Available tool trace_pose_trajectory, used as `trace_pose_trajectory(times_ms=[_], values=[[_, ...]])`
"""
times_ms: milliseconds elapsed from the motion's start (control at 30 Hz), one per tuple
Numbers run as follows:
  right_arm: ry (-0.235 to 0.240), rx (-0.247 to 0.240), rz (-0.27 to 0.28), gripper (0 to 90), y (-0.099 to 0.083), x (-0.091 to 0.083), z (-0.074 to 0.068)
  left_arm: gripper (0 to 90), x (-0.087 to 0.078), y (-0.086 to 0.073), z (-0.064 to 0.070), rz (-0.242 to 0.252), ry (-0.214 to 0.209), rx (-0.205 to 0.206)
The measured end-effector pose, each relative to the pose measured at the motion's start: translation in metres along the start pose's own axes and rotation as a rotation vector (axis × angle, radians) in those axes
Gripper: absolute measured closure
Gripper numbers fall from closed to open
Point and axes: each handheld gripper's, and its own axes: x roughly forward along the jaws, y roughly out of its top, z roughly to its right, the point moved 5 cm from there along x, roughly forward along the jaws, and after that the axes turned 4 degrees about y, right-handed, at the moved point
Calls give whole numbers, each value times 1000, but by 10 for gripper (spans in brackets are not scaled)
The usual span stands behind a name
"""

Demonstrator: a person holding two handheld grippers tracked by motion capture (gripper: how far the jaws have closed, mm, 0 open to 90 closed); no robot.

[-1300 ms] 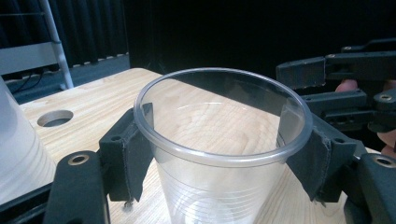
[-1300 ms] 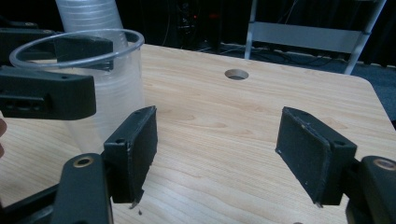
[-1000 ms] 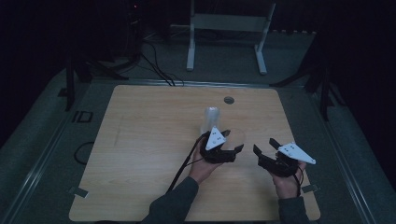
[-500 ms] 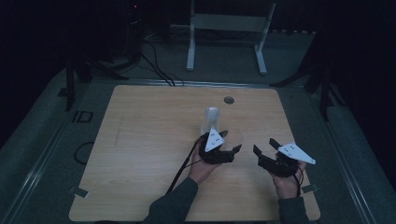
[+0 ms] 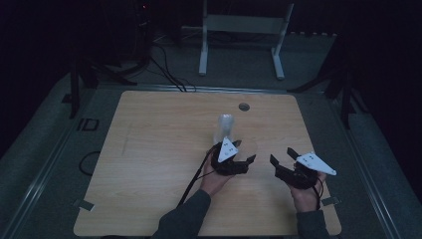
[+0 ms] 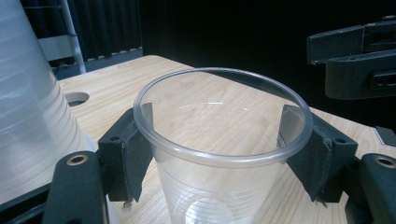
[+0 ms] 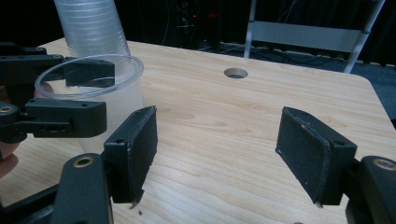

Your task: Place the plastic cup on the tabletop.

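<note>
Clear plastic cup point(image 6: 219, 154) sits upright on the wooden bench point(image 5: 159, 149) with the left tongs point(image 5: 238, 160) clamped on both sides just under its rim, pads touching the wall. The stack of cups point(image 5: 224, 128) stands just beside it at about 11 o'clock. The right tongs point(image 7: 217, 156) are spread wide with nothing between them, near the cup at roughly 3 o'clock.

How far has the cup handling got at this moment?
Done: one clear cup stands upright on the table, apart from the stack of cups beside it. In hand: the left gripper has its jaws on either side of that cup, just under the rim. Left: the right gripper is open with nothing between its jaws, and the stack still holds more cups.
</note>
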Motion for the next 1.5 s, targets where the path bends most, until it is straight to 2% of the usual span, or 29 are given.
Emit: trace_pose_trajectory(times_ms=[800,1133,1500], values=[[-2,0,-1,288,-1,0,1,275,7,-13,0,-24,1,9],[-2,3,1,288,0,0,1,275,11,-20,-3,-52,17,9],[-2,3,2,288,0,-1,1,272,14,-27,-5,-76,11,-12]])
